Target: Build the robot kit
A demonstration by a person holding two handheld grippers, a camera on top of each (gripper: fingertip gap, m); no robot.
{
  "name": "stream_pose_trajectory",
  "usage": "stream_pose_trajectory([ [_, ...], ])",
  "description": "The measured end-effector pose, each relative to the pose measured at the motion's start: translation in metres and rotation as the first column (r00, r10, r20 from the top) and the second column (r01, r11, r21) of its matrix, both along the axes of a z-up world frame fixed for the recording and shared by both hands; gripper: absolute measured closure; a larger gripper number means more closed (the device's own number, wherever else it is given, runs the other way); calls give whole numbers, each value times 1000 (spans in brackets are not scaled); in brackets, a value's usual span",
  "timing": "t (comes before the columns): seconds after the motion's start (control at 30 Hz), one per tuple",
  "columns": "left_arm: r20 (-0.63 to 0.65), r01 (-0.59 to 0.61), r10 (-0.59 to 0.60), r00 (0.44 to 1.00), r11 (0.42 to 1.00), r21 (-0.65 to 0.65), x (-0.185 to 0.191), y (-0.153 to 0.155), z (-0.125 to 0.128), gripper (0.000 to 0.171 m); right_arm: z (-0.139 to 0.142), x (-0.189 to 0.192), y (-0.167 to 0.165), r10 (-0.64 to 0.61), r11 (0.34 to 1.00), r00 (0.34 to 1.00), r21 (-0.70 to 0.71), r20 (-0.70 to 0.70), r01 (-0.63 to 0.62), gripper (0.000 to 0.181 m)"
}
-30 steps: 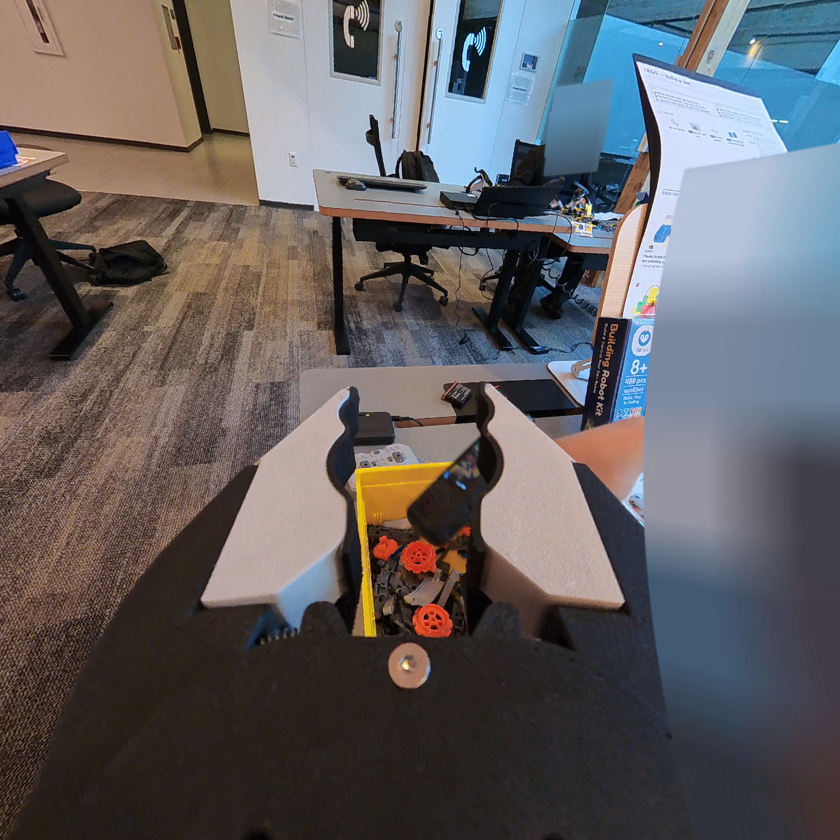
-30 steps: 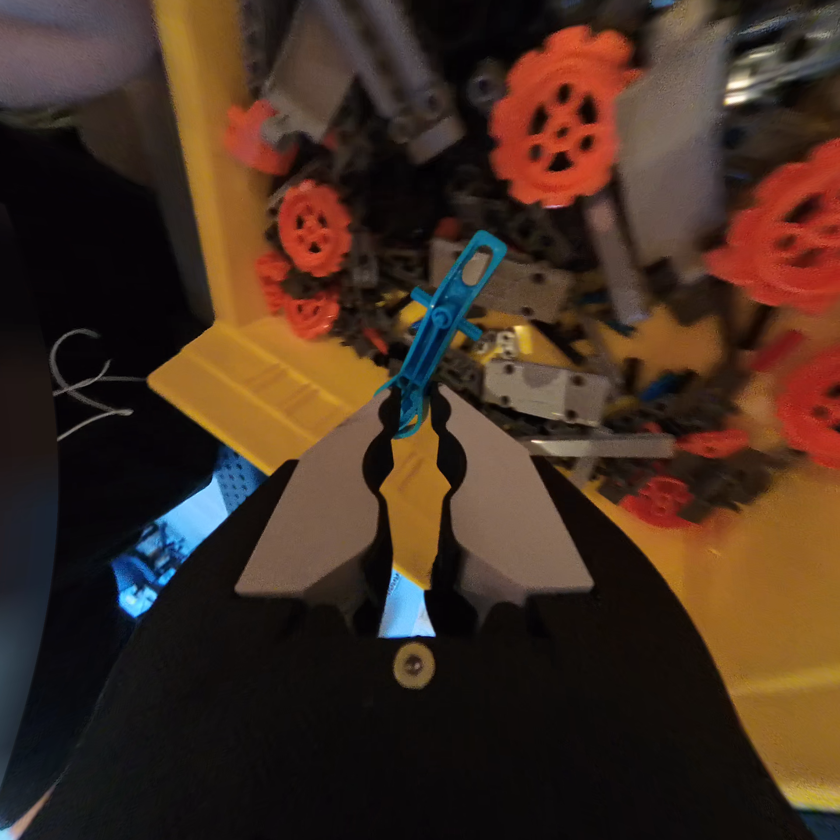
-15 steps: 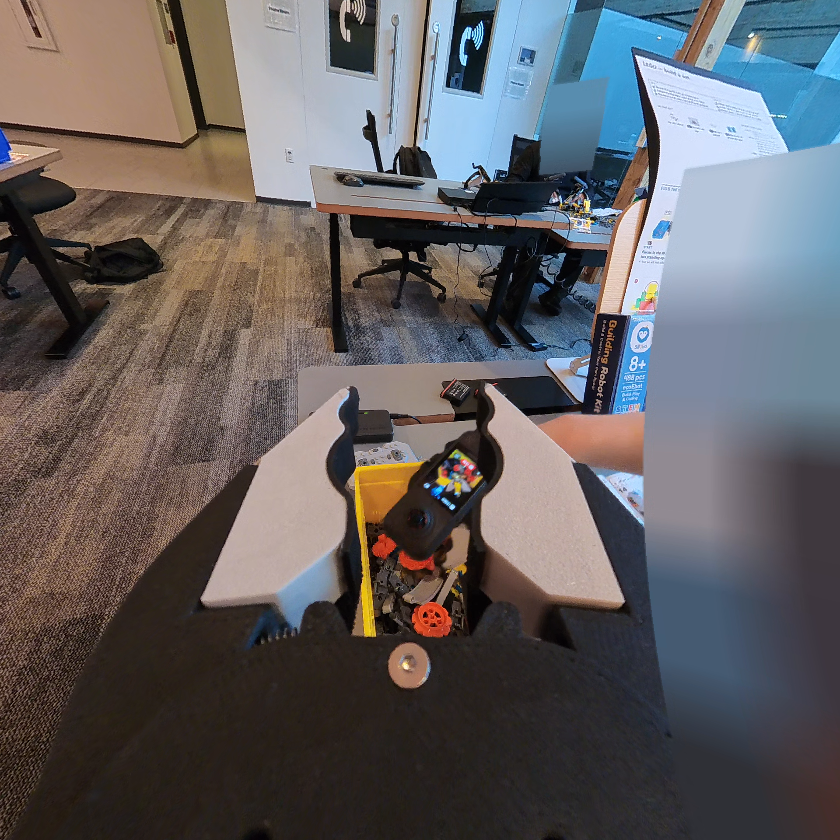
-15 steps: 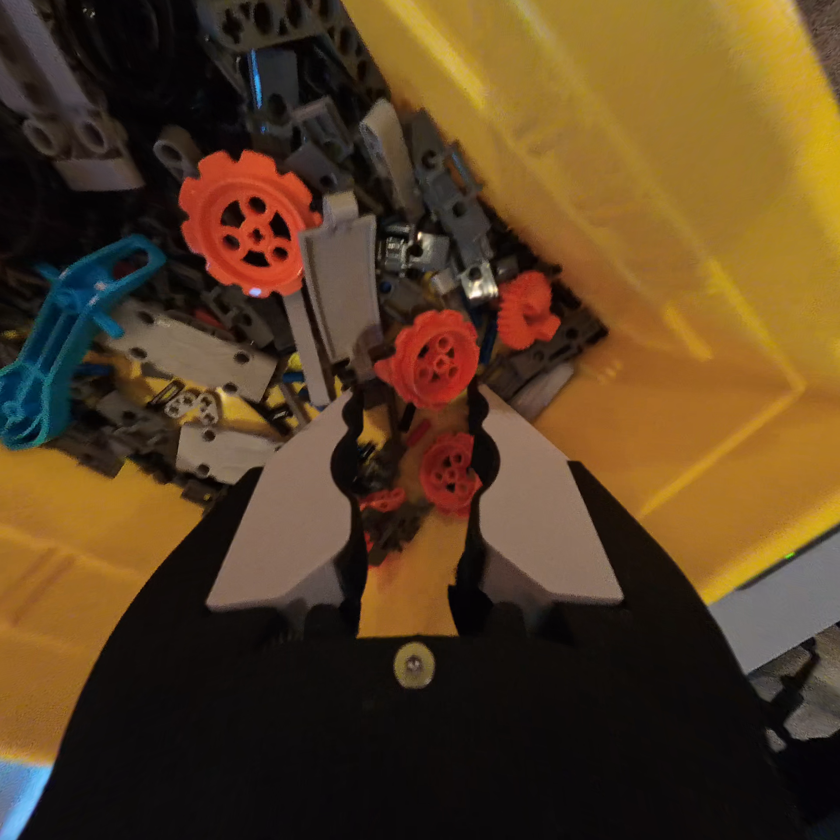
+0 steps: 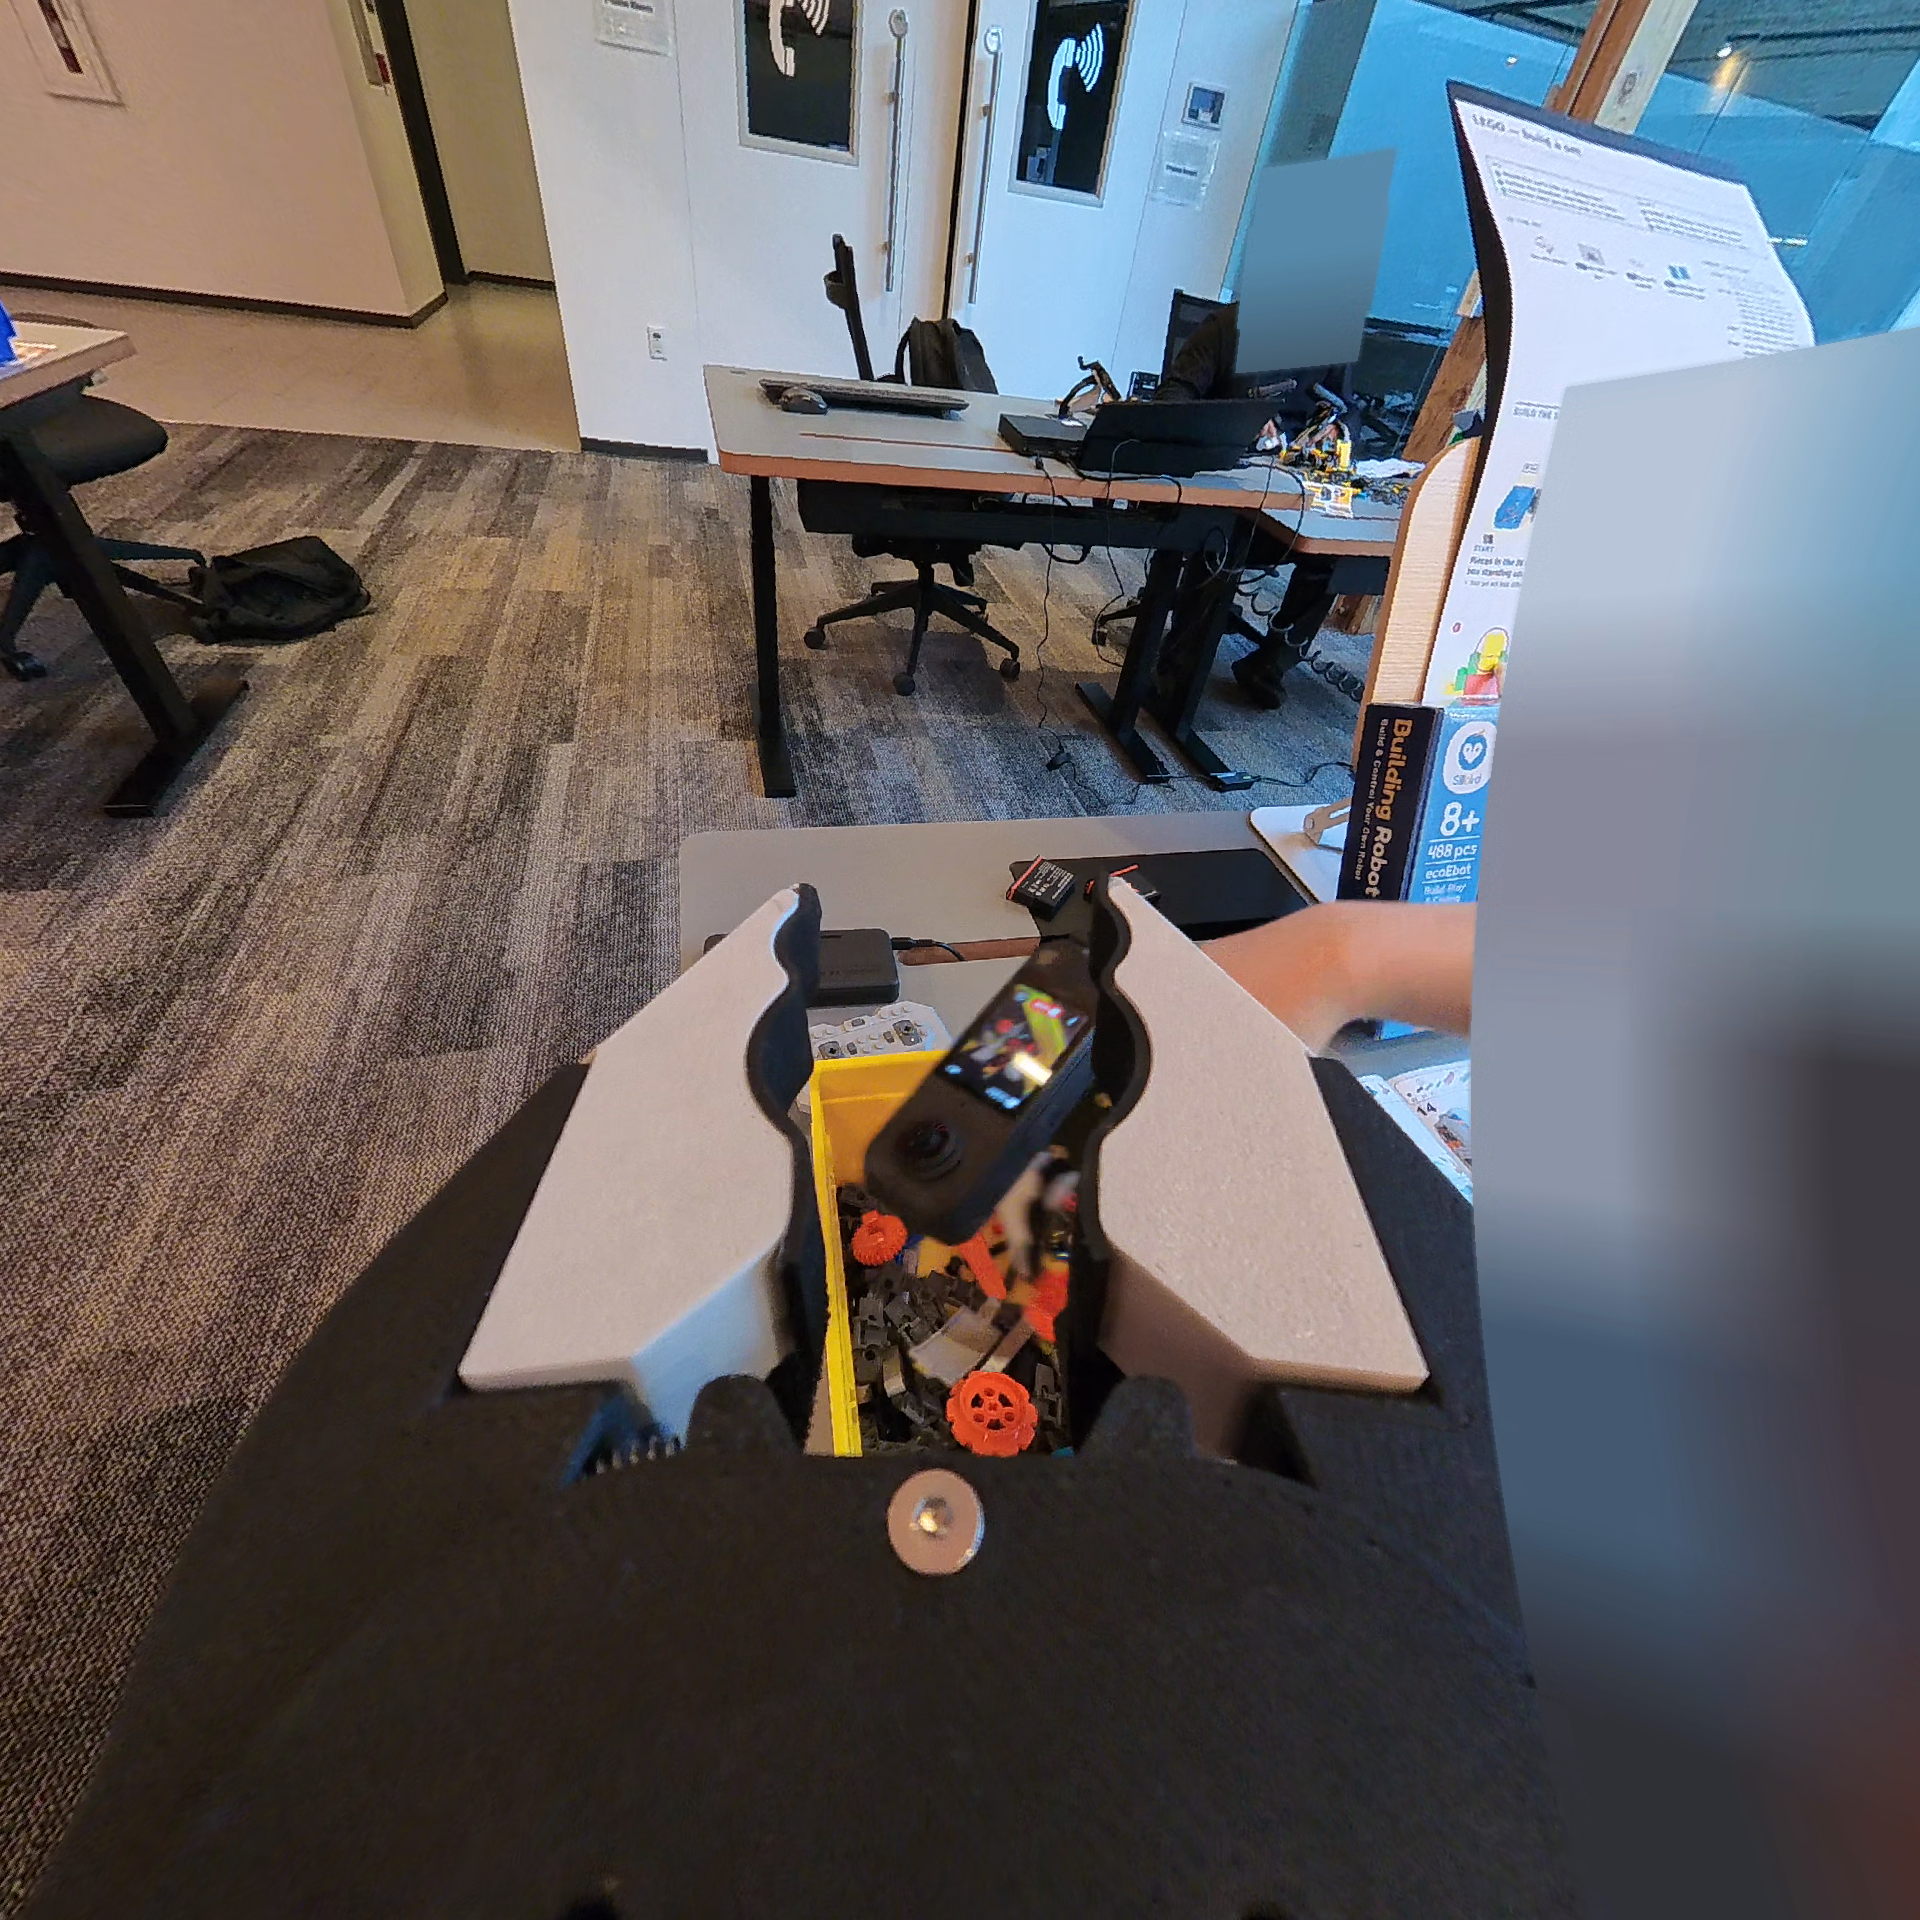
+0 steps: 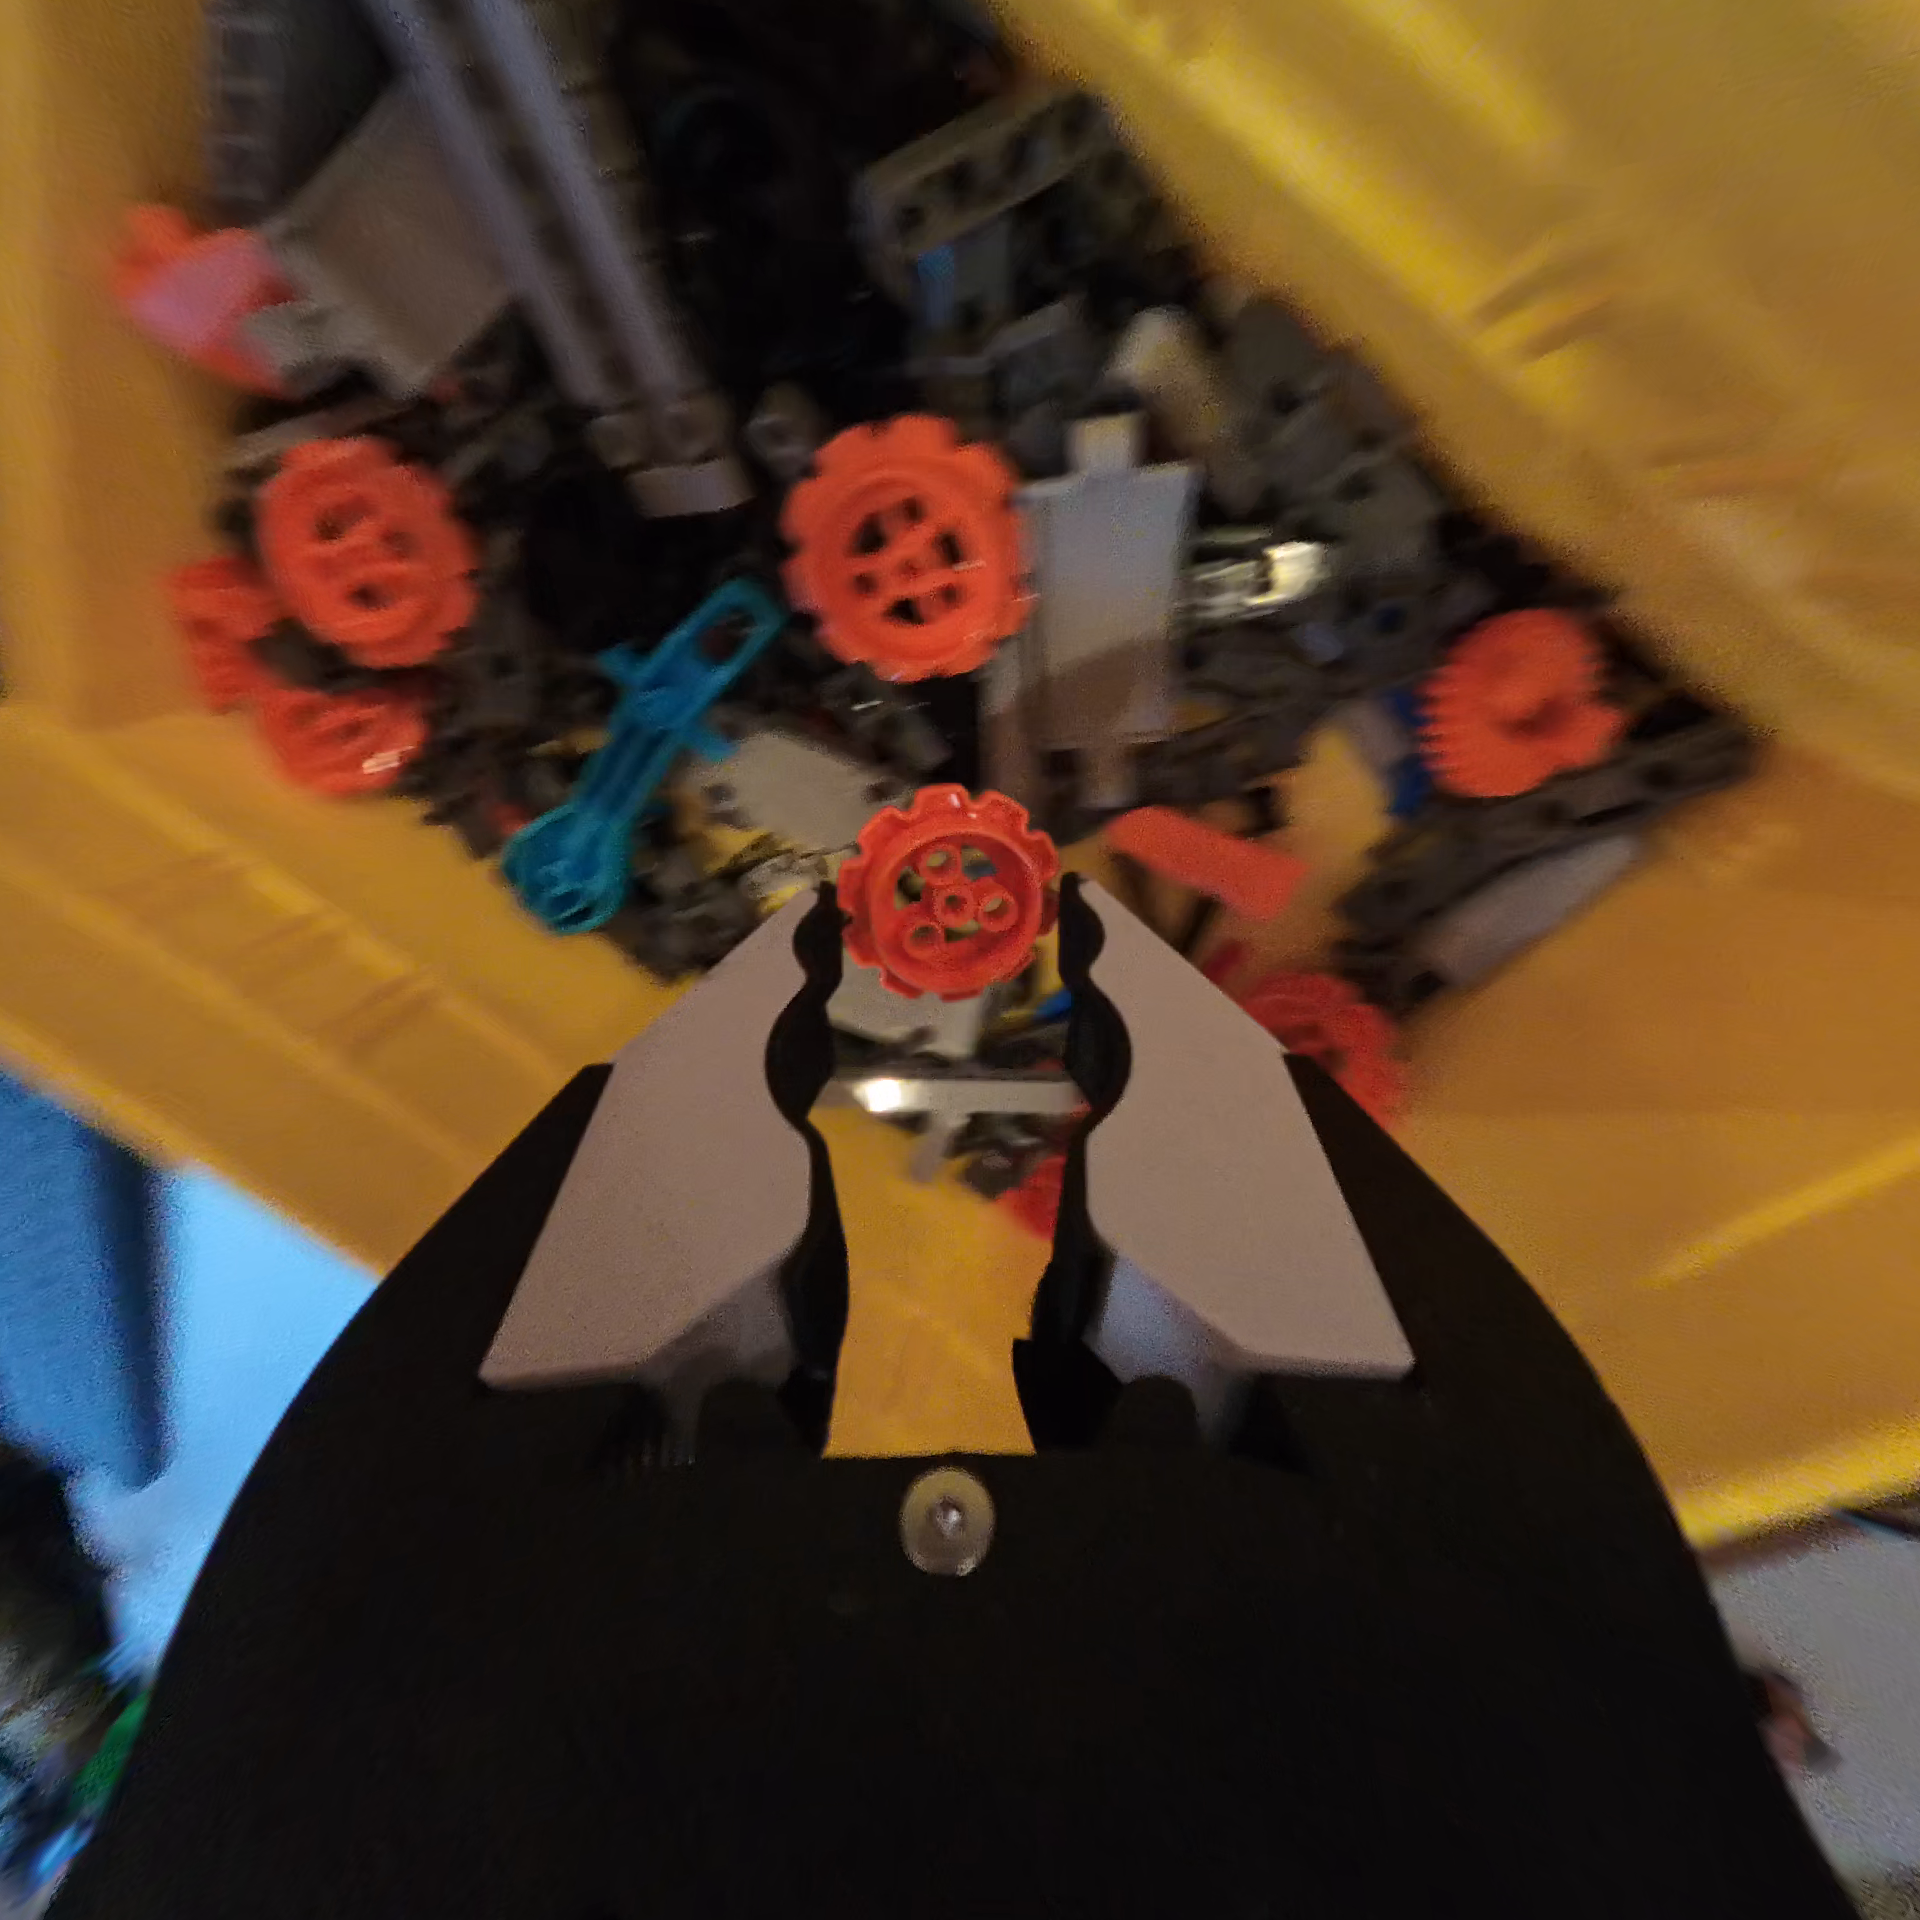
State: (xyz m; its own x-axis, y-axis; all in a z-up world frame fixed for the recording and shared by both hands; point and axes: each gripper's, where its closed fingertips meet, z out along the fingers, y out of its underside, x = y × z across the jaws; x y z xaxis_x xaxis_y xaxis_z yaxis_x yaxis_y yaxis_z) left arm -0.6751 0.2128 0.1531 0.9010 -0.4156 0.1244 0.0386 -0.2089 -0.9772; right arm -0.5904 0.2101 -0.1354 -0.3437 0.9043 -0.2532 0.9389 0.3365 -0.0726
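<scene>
- The right gripper [image 6: 945,902] is seen poised over the yellow bin [image 6: 1558,260], and a small orange gear [image 6: 948,891] is pinched between its two fingertips, jaws closed in on the gear's rim from either side.
- The gear is held face-on to the camera, lifted clear of the heap of parts below it.
- Beneath, a jumble of grey and black building pieces is spread across the bin floor, much of it blurred.
- A larger orange gear [image 6: 906,548] is seen beyond the held one, with another orange gear [image 6: 364,551] off to the left and a toothed orange one [image 6: 1522,701] to the right.
- A teal lever-shaped piece [image 6: 649,743] lies among the parts, left of the held gear and apart from it.
- The left gripper [image 5: 951,904] is held back from the bin with its jaws spread wide; nothing is gripped between them.
- Through that gap the yellow bin [image 5: 831,1195] and its orange gears are seen, with the camera [image 5: 987,1091] of the other gripper hanging over the bin.
- A forearm [image 5: 1351,966] reaches in from the right above the grey table [image 5: 883,862].
- A boxed building kit [image 5: 1418,800] stands at the table's right edge, upright, beside a tall printed board [image 5: 1621,239].
- Office desks and chairs are seen across the carpet behind.
</scene>
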Motion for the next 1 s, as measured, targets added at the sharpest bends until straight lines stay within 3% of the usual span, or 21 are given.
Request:
stream_pose_trajectory([
  [0.13,8,-1,1,1000,1000,0,-2,0,1,122,24,31,-60,62,957,998,-285,18,-55,140],
  [0.2,11,-1,0,1000,1000,1,-2,-1,1,122,21,37,-57,58,971,998,-235,3,-56,116],
  [0.27,11,0,0,1000,1000,4,-2,-1,1,122,15,31,-33,18,991,999,-128,-49,-24,118],
  [0.4,9,2,-2,1000,1000,2,-2,-1,1,122,11,-11,27,-157,986,959,25,-237,168,128],
  [0.47,9,3,-3,1000,1000,-2,-2,-1,0,122,7,-25,36,-122,987,949,68,-291,148,130],
  [0.53,8,5,-5,1000,1000,-2,-1,-1,0,122,3,-37,33,-63,992,945,80,-320,93,132],
  [0.67,7,9,-9,1000,1000,-4,-1,-1,0,122,-8,-55,-12,-93,991,950,-124,-298,58,126],
  [0.77,9,11,-11,1000,1000,-3,-1,-2,0,122,-11,-58,-13,-72,995,956,-81,-286,51,131],
  [0.87,11,12,-12,1000,1000,-2,-2,-2,1,122,-14,-43,-17,-37,997,973,-79,-230,19,159],
  [1.0,19,10,-10,1000,1000,1,-4,-3,2,122,-9,-22,-16,-24,999,979,-50,-205,14,160],
])
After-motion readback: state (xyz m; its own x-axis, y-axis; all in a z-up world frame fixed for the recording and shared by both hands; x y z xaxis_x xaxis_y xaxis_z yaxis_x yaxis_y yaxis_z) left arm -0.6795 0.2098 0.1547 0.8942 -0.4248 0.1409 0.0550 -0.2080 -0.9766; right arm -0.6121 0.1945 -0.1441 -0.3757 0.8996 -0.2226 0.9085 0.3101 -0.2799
